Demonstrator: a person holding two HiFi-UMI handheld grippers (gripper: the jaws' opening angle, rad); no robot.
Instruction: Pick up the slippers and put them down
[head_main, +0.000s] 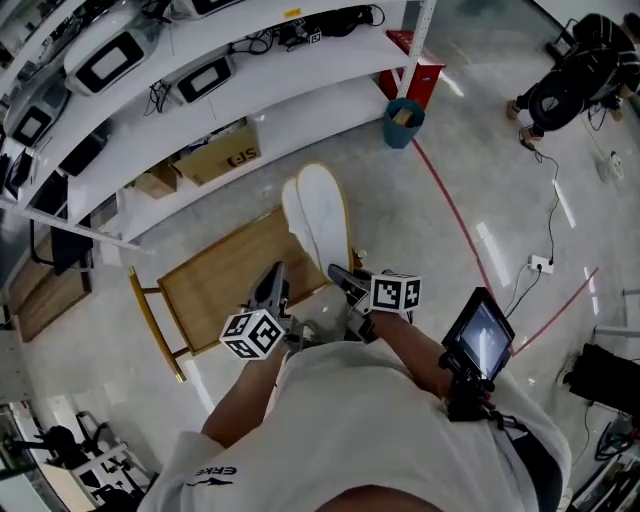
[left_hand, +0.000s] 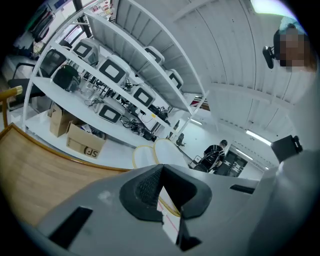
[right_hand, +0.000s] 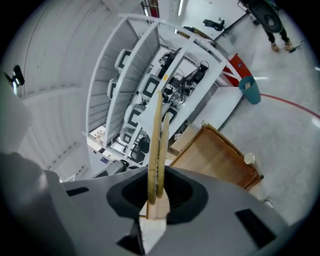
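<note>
Two flat white slippers with tan edges (head_main: 318, 215) stick out together over the wooden table top (head_main: 225, 275). My right gripper (head_main: 345, 278) is shut on their heel end. In the right gripper view they stand edge-on, pressed side by side (right_hand: 156, 140) between the dark pads of that gripper (right_hand: 156, 192). My left gripper (head_main: 272, 285) hangs just left of the slippers, above the table's near part. In the left gripper view the slippers (left_hand: 159, 150) show beyond its jaws (left_hand: 162, 192). A white sliver with a tan line shows in the gap, and the jaw state is unclear.
White shelves (head_main: 200, 70) with cased devices and cables run along the far side, a cardboard box (head_main: 218, 155) under them. A teal bin (head_main: 403, 122) stands by a red floor line. Another person (head_main: 570, 85) crouches at the far right. A small screen (head_main: 478, 335) hangs at my waist.
</note>
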